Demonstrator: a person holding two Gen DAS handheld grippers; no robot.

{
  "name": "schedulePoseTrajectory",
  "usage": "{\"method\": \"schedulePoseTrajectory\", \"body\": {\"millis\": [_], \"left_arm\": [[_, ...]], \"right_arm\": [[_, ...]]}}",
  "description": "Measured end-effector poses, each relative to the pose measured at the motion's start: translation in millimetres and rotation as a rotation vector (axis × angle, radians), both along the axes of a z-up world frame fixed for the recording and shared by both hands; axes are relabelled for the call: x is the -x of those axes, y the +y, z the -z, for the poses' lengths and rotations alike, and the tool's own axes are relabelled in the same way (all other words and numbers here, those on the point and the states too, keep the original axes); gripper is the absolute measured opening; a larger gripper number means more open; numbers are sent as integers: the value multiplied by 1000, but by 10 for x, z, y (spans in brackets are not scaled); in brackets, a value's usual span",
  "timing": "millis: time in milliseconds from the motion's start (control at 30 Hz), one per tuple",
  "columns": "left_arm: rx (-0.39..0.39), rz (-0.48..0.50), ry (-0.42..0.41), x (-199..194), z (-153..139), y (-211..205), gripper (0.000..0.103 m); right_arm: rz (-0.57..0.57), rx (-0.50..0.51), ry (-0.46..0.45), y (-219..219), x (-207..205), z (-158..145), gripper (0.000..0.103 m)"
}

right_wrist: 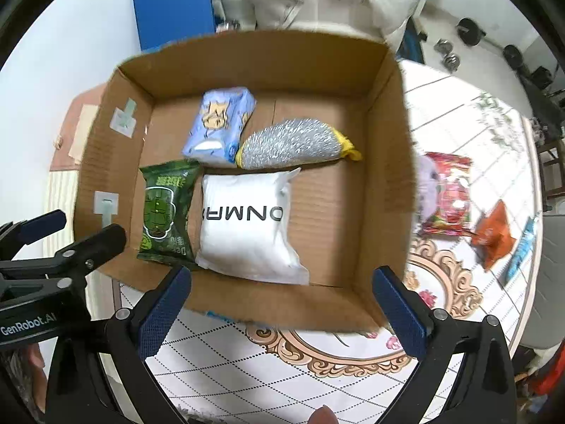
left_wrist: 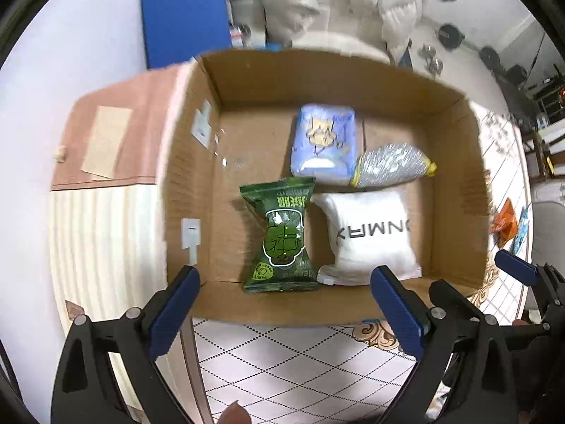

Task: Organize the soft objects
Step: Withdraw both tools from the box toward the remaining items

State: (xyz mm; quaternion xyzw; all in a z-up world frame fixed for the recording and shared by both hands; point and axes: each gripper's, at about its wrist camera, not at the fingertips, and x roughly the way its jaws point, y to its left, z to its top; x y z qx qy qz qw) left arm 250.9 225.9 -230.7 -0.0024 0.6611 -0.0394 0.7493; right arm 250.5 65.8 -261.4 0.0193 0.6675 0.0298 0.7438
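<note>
An open cardboard box (left_wrist: 455, 162) (right_wrist: 385, 162) holds a green snack packet (left_wrist: 282, 238) (right_wrist: 164, 212), a white pouch (left_wrist: 374, 235) (right_wrist: 247, 222), a pale blue tissue pack (left_wrist: 323, 141) (right_wrist: 219, 123) and a silver scrubbing pad with yellow edge (left_wrist: 392, 166) (right_wrist: 289, 143). My left gripper (left_wrist: 286, 307) hangs open above the box's near wall, nothing between its fingers. My right gripper (right_wrist: 282, 300) is also open and empty above the near wall, beside the white pouch. The left gripper's fingers (right_wrist: 42, 222) show at the left of the right wrist view.
Outside the box on the patterned tablecloth (right_wrist: 282, 371) lie a red snack packet (right_wrist: 448, 194), an orange packet (right_wrist: 494, 236) (left_wrist: 506, 224) and a blue packet (right_wrist: 522, 247). A pink and cream cabinet (left_wrist: 106, 183) stands left of the box. White padded jackets (left_wrist: 335, 3) lie behind.
</note>
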Motion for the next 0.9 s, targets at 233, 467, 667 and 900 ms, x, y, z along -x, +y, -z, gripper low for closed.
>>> {"method": "schedulePoseTrajectory", "body": {"millis": [233,467,667,900], "left_arm": [[-82,-32,-169,303,-536,29,99],[-74,-34,-241,546,-963,-17,99],[-53,-23,-303,692,-1241,-215,99],[22,43,-318,537,-1385,-875,99]], "right_arm": [[20,13,-134,-124,337,-585,103],[42,-9,-221,-251,659,-1088,103],[61,-53,-283,-438,866,-1455,103],[156,-22,-342,-1178,913,-1683,103]]}}
